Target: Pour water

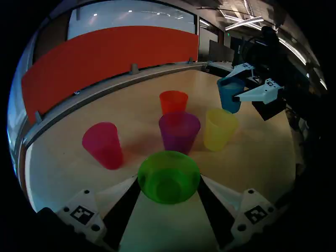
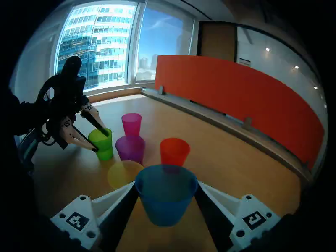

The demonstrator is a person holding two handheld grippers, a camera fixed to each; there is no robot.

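Now two cups gripped, four standing between them

Well, we have a cluster upright on the wooden table (image 1: 260, 155). A pink cup (image 1: 103, 145) stands off on its own, a purple cup (image 1: 179, 132) is in the middle, an orange cup (image 1: 173, 102) sits just behind it and a yellow cup (image 1: 219, 129) just beside it. The purple one stands right ahead of the left gripper (image 1: 169, 179), which is clamped on a green cup (image 1: 169, 189), upright, mouth open to us. In the right gripper view that tool angles downward from the left. Across the cluster, the right gripper (image 2: 166, 189) squeezes a blue cup (image 2: 166, 208) from both sides, upright too. Whether water sits in either cup, we can't quite tell. Behind the table runs a long orange partition (image 1: 109, 54), and beyond it tall windows (image 2: 101, 46) show city towers.
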